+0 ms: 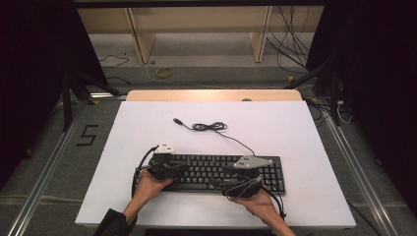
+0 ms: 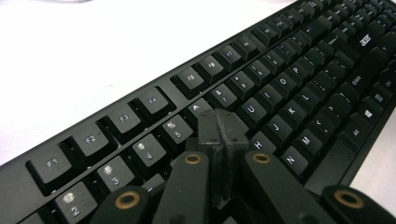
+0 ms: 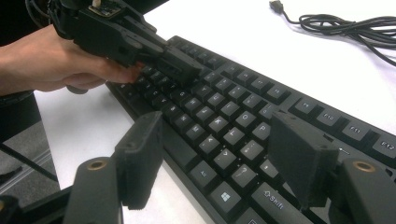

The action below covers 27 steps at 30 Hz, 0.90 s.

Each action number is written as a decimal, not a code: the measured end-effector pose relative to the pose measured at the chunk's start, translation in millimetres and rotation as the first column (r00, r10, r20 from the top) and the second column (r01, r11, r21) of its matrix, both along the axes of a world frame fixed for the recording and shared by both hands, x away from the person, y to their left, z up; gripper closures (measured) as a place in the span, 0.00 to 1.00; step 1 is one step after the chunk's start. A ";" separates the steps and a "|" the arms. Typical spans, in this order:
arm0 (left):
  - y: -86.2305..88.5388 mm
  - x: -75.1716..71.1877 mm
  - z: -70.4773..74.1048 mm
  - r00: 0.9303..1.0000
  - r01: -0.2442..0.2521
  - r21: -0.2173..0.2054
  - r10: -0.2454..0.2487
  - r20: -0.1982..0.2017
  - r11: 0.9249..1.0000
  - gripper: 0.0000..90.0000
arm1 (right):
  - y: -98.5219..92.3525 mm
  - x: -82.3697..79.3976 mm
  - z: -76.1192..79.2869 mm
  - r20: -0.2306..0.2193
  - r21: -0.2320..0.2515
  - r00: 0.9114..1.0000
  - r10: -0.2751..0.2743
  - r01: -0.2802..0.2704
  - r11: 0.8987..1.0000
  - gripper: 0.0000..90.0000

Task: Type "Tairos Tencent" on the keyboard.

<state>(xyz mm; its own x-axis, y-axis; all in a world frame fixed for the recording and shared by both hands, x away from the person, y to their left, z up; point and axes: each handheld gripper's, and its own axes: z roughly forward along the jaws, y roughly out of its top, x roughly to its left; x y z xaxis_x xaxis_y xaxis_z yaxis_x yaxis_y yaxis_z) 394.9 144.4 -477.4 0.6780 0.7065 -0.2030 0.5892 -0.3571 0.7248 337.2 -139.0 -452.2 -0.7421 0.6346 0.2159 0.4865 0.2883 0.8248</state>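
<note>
A black keyboard (image 1: 206,164) lies on the white tabletop (image 1: 295,132), near its front edge. My left gripper (image 1: 181,167) is over the keyboard's left part, its jaws shut with nothing between them. In the left gripper view its closed tips (image 2: 219,128) sit over the keys beside 5 and H on the keyboard (image 2: 299,79). My right gripper (image 1: 223,183) hovers low at the keyboard's front edge. It is open, with its pads (image 3: 142,149) wide apart above the bottom key rows (image 3: 224,158). The left gripper (image 3: 184,70) appears farther off in the right gripper view.
The keyboard's black cable (image 1: 210,127) lies coiled behind it and ends in a USB plug (image 1: 176,119). White tabletop surrounds the keyboard. Beyond the table's far edge are a wooden shelf frame (image 1: 196,29) and loose wires on the floor.
</note>
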 end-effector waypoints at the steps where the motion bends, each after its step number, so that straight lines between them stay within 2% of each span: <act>1: -0.2 0.5 0.0 1.000 0.002 0.000 -0.002 0.002 1.000 0.99 | 0.0 -0.2 -0.1 0.000 0.000 1.000 0.000 0.000 1.000 0.41; 5: -1.7 1.0 -1.0 1.000 0.006 0.021 -0.006 -0.007 1.000 0.99 | 0.0 -0.7 -0.2 -0.003 -0.001 1.000 0.000 0.000 1.000 0.41; 18: -2.1 -1.3 0.0 1.000 0.003 0.033 -0.003 0.003 0.999 0.99 | -2.8 -1.7 0.7 0.002 0.002 1.000 -0.010 0.010 1.000 0.41; 27: 1.2 -3.6 5.9 1.000 -0.014 0.005 0.014 0.011 1.000 0.92 | -5.2 -1.0 0.4 0.005 0.003 1.000 -0.017 0.017 1.000 0.40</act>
<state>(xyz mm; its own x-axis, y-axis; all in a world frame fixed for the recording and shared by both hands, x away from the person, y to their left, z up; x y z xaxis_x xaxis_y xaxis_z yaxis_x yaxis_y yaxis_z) 391.4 145.5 -471.5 0.6701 0.7170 -0.1923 0.5864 -0.3524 0.7294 336.2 -144.2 -451.7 -0.7325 0.6463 0.2137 0.4869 0.2780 0.8280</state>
